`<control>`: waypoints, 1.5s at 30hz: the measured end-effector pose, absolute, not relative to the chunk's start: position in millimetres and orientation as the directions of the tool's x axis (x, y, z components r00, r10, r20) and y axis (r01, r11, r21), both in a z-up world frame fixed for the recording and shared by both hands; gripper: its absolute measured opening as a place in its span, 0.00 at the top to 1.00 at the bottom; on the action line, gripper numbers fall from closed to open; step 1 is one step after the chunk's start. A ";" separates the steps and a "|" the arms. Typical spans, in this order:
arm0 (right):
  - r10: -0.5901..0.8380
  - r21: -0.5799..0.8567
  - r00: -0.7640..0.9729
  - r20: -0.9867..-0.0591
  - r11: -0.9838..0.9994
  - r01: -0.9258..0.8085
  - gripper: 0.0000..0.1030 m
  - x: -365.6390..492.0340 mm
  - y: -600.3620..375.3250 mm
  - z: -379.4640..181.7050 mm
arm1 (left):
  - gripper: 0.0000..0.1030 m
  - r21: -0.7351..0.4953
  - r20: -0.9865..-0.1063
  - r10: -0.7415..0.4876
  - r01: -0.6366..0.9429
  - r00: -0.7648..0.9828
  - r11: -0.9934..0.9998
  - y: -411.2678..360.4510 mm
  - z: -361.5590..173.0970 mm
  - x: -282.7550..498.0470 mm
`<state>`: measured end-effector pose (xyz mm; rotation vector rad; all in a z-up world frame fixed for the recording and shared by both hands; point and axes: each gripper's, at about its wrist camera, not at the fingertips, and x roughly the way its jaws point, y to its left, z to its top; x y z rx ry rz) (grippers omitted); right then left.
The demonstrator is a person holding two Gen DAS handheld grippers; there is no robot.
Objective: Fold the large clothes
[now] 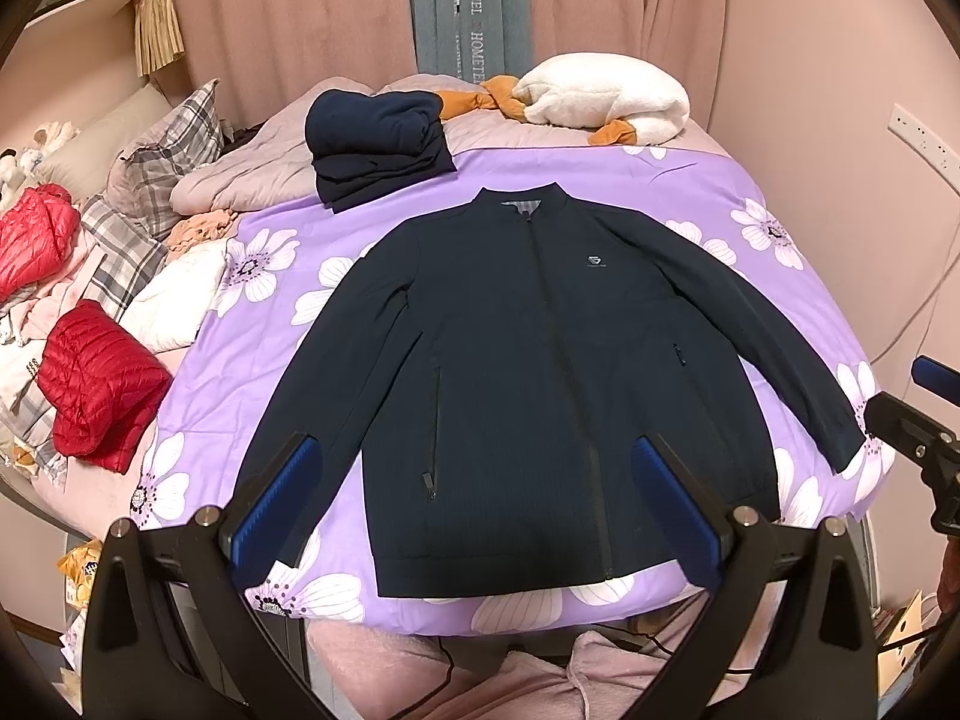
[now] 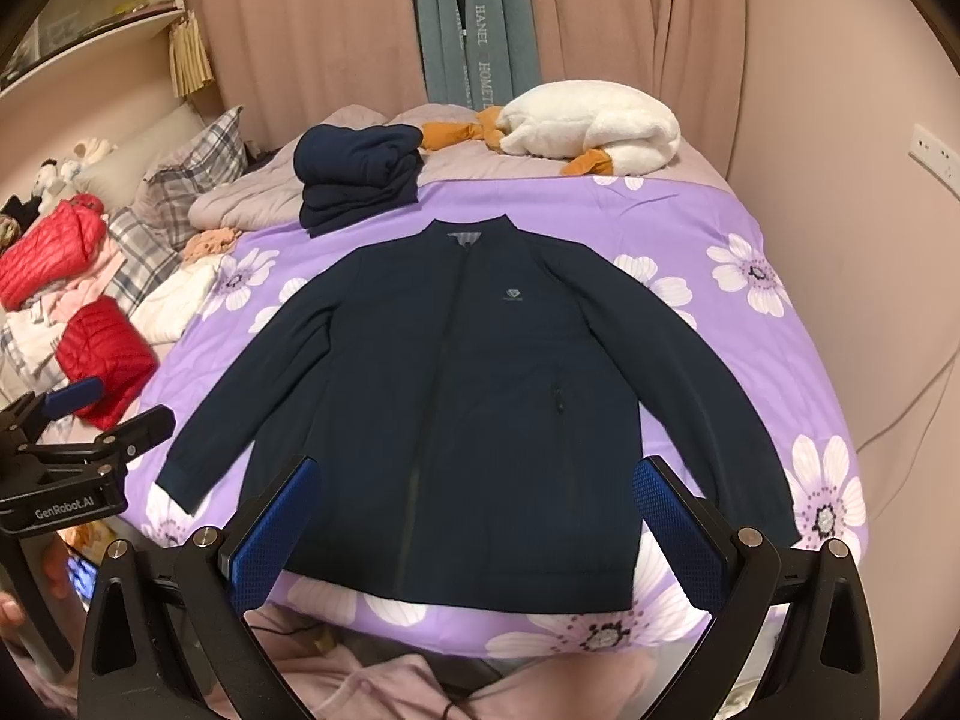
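A dark navy zip jacket [image 1: 528, 360] lies flat, front up, on a purple flowered sheet [image 1: 240, 336], sleeves spread to both sides. It also shows in the right wrist view [image 2: 480, 408]. My left gripper [image 1: 474, 480] is open and empty, held above the jacket's hem near the bed's front edge. My right gripper [image 2: 474, 498] is open and empty, also above the hem. The right gripper appears at the right edge of the left wrist view [image 1: 912, 402]; the left gripper appears at the left edge of the right wrist view [image 2: 102, 414].
A folded navy pile [image 1: 378, 144] sits beyond the collar. A white and orange plush [image 1: 600, 96] lies at the far end. Red down jackets [image 1: 96, 384], plaid pillows [image 1: 162, 180] and loose clothes crowd the left side. Pink curtains [image 1: 300, 12] hang behind.
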<state>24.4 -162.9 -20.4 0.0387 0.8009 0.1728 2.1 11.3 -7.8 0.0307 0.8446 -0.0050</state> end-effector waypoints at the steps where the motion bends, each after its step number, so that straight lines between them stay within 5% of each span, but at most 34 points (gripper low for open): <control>1: 0.170 0.101 0.682 -0.711 0.985 -0.140 0.00 24.7 -163.3 -20.6 | 0.00 0.025 -0.748 0.008 0.017 0.664 1.000 10.3 -8.5 2.2; 40: 0.182 0.121 0.678 -0.712 0.983 -0.137 0.00 21.1 -164.0 -24.2 | 0.00 0.030 -0.766 0.014 0.014 0.643 0.999 8.7 -17.3 7.0; 45: 0.216 0.173 0.686 -0.695 0.976 -0.132 0.00 30.7 -180.8 -35.9 | 0.00 -0.035 -0.793 -0.057 0.048 0.607 0.998 9.2 -32.2 28.3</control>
